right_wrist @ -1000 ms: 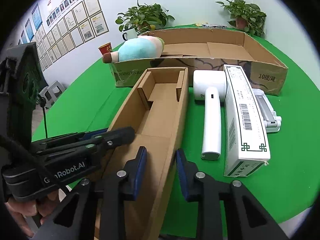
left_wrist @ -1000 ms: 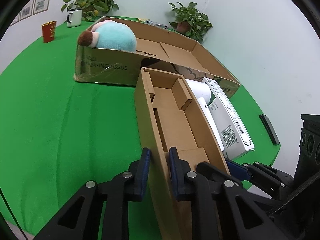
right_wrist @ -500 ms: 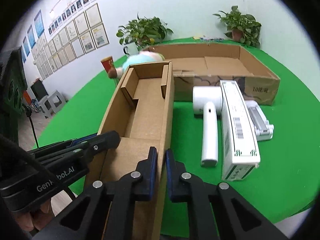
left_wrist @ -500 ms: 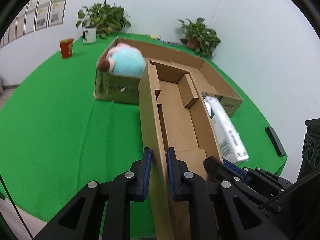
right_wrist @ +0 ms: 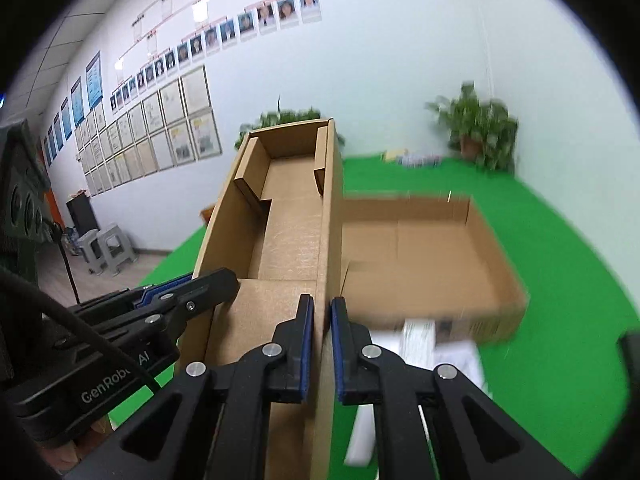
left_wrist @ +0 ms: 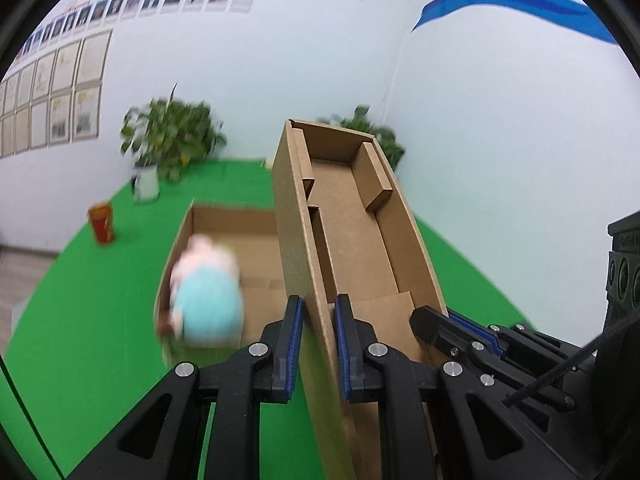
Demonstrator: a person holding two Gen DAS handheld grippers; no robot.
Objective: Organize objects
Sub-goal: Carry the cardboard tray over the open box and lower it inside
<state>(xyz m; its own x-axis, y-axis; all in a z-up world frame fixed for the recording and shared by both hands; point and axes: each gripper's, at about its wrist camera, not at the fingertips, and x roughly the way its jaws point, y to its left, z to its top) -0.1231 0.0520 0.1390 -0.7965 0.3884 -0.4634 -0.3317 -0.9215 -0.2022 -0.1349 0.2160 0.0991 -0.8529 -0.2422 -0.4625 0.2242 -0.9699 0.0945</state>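
Observation:
A long narrow cardboard box [left_wrist: 352, 232] with inner flaps is lifted off the green table, far end tilted up. My left gripper [left_wrist: 316, 344] is shut on its left wall. My right gripper [right_wrist: 322, 344] is shut on the right wall of the box [right_wrist: 288, 216]. Below lies a wide shallow cardboard box [left_wrist: 256, 248], also in the right wrist view [right_wrist: 424, 264]. A teal and pink plush toy [left_wrist: 208, 292] lies in its left end, blurred. The right gripper also shows in the left wrist view [left_wrist: 452, 320], the left one in the right wrist view [right_wrist: 188, 288].
A red paper cup [left_wrist: 102, 222] and a white potted plant [left_wrist: 168, 144] stand at the table's far left. Another plant [right_wrist: 480, 128] stands at the far right. White items [right_wrist: 432, 344] lie under the lifted box, blurred. Stools [right_wrist: 106, 252] stand on the floor beyond.
Both grippers closed onto the narrow box's walls, then raised it and tipped its far end up. The wide box and plush now sit below it.

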